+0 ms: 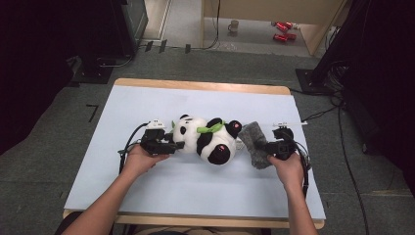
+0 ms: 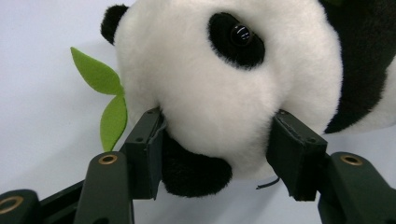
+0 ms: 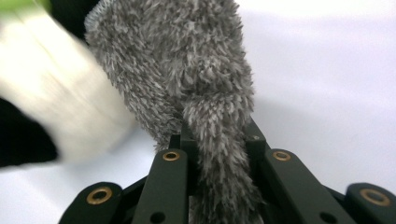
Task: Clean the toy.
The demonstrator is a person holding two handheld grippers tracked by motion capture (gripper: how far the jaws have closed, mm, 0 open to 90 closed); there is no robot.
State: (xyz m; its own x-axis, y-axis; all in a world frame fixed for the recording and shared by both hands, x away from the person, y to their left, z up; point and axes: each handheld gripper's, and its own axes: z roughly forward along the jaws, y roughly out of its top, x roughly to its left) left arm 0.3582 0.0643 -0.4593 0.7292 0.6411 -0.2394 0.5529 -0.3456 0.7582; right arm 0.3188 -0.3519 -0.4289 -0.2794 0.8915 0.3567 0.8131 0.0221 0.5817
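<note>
Where 2 forearms enter from the near table edge, left gripper (image 1: 172, 145) clamped on the head of a plush panda (image 1: 208, 138) lying mid-table, right gripper (image 1: 262, 147) pinching a grey fuzzy cloth (image 1: 255, 139) beside the panda's feet, pale blue tabletop (image 1: 195, 186), mug (image 1: 234, 25) on far floor.

- Toy panda (image 1: 208, 138) lies mid-table, blocking the straight path between the left gripper (image 1: 177, 145) and right gripper (image 1: 261, 147).
- Grey cloth (image 1: 254, 142) crowds its right side.
- Table (image 1: 195, 186) near edge is open.

Grey carpet (image 1: 44, 161) (dim room), wooden table (image 1: 205, 86)
</note>
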